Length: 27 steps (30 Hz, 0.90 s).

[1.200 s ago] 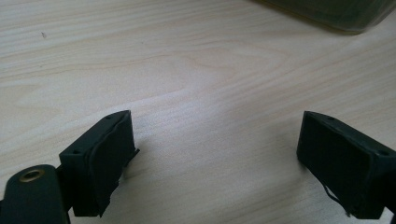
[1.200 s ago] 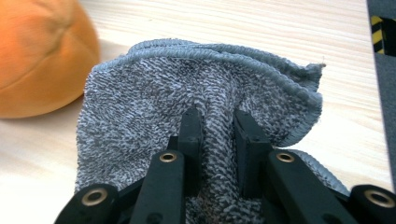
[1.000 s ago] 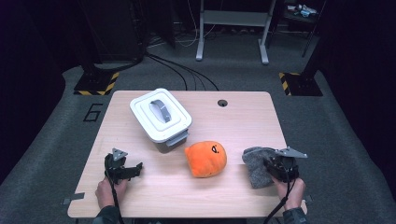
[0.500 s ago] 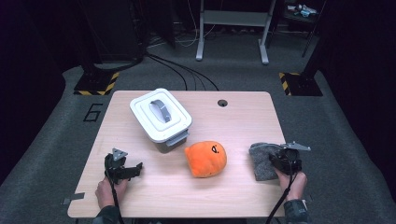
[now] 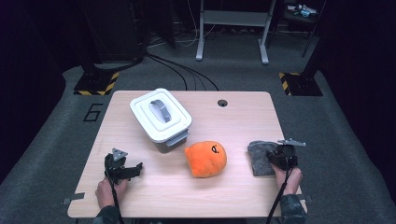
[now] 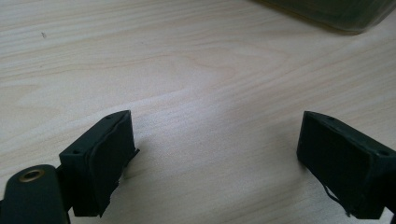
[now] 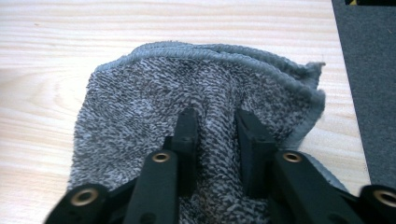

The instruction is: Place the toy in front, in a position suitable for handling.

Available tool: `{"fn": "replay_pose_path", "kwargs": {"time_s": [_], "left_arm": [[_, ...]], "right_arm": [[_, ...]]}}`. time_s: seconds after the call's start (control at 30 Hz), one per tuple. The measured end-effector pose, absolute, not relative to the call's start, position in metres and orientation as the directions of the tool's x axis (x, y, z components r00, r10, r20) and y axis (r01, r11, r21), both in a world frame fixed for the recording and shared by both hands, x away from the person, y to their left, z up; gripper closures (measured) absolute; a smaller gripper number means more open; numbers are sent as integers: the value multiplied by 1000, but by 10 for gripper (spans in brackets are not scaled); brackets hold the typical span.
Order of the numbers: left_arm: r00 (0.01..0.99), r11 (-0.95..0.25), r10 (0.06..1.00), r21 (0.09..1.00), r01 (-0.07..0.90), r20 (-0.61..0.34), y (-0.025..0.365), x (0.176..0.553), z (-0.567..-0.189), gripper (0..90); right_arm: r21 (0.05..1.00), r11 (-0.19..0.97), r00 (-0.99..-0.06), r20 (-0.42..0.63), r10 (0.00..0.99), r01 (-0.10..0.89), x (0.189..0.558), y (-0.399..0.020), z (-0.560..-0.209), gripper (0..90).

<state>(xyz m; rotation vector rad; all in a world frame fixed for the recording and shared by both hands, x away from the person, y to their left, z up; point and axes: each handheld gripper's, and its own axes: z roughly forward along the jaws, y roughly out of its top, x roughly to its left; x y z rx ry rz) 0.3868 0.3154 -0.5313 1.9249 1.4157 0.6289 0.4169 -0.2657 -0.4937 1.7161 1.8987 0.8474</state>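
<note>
Dark room, grey carpet floor (image 5: 56, 140), cables and stand legs behind; one pale wood counter (image 5: 243, 121) carries everything. Places below are given from the orange plush toy (image 5: 206, 158) near the counter's middle.

1. Grey towel (image 5: 259, 157): my working item. Lies crumpled flat on the counter to the right of the plush, near it but apart, close to the counter's right edge. In the right gripper view its hemmed border (image 7: 210, 52) runs across the far side.
2. Right gripper (image 7: 215, 122): over the towel's near-right part, jaws narrowly set and pinching a ridge of the terry between them. They have just been easing apart a little with the cloth between them; I read the grip as slight.
3. Left gripper (image 6: 215, 154): well to the left of the plush, low over bare wood, jaws released wide, nothing between them.
4. White lidded box (image 5: 160, 115): behind and left of the plush, grey handle on top, lid on.

Risks, my judgement: so thin a pinch may slip if I lift, dropping the towel. Dragging it left could nudge the plush; pulling right could let the cloth slide off the counter edge.
</note>
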Motion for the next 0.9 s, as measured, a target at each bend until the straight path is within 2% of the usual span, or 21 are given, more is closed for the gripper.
{"fn": "replay_pose_path", "kwargs": {"time_s": [0.07,0.1,0.27,0.3,0.33,0.53,0.9], "left_arm": [[297,-197,955,746,636,-2,315,387,-532,108],[297,-197,955,746,636,-1,315,387,-532,108],[297,-197,955,746,636,-2,315,387,-532,108],[297,-197,955,746,636,-2,315,387,-532,108],[297,-197,955,746,636,-2,315,387,-532,109],[297,-197,955,746,636,-1,315,387,-532,108],[297,-196,955,746,636,-2,315,387,-531,109]], "right_arm": [[693,35,-126,81,989,720,418,-266,-495,687],[688,19,-111,89,990,725,419,-266,-497,625],[701,22,-114,85,990,713,414,-268,-493,479],[705,31,-121,78,990,709,411,-269,-491,413],[711,31,-117,73,991,703,409,-269,-490,384],[731,59,-174,82,981,680,388,-268,-484,151],[749,89,-214,71,974,656,334,-267,-496,5]]}}
